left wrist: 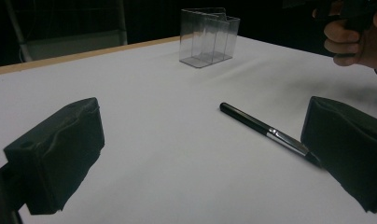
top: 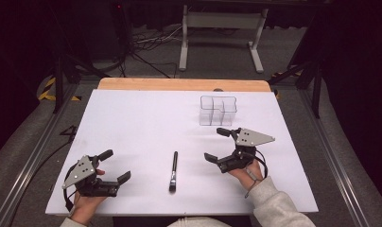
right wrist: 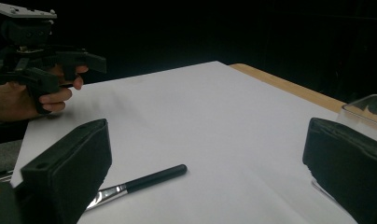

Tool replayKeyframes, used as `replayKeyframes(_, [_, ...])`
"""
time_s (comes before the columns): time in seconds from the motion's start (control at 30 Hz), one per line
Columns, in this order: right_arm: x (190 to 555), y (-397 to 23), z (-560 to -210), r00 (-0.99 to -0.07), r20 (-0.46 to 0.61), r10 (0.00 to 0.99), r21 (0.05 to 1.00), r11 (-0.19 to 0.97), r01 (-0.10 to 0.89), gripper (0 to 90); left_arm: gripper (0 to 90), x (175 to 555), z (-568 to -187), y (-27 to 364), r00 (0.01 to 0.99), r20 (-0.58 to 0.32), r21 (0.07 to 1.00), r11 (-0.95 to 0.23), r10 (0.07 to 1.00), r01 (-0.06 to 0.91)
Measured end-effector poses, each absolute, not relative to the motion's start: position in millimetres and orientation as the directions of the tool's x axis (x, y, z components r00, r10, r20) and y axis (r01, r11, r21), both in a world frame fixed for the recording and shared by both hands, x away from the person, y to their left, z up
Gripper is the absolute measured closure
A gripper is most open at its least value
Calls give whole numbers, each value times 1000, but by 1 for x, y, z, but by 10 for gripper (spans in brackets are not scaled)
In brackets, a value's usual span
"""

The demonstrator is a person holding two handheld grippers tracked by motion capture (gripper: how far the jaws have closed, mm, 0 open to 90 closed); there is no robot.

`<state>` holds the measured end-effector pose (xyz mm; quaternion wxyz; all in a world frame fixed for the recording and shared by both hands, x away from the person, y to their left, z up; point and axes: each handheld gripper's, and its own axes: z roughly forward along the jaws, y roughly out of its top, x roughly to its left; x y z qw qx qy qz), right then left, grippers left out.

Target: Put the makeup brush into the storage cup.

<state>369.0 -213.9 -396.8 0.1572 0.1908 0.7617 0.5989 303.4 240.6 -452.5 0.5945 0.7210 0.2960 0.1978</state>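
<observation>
Black-handled brush (top: pixel 173 170) lies flat on the white table (top: pixel 146 123) at six o'clock, between my two grippers and touching neither. My left gripper (top: pixel 116 165) at seven o'clock gapes wide and empty. My right gripper (top: pixel 216 144) at five o'clock likewise, just short of the clear plastic organizer (top: pixel 218 110) at one o'clock.

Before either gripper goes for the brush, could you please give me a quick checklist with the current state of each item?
1. Left gripper open: ok.
2. Right gripper open: ok.
3. Brush lies flat on the white board, free of both grippers: ok.
4. Clear container upright, apart from the brush: ok.
5. Container compartments empty: ok, as far as the clear walls show.
</observation>
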Motion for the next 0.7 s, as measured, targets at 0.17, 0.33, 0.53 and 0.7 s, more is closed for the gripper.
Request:
replayKeyframes(0.17, [372,-201,-392,-892,-31,450,966,243,88,17,3,302,-452,241,746,-62,973,-125,663,192])
replayKeyframes(0.33, [376,-189,-381,-907,-68,416,952,299,67,17,2,300,-452,243,741,-61,973,-125,669,193])
replayKeyframes(0.53, [384,-175,-372,-927,-89,364,917,393,66,17,3,300,-452,243,741,-60,973,-126,669,193])
replayKeyframes(0.7, [390,-164,-364,-945,-100,312,875,480,66,26,2,300,-452,242,742,-62,973,-124,668,194])
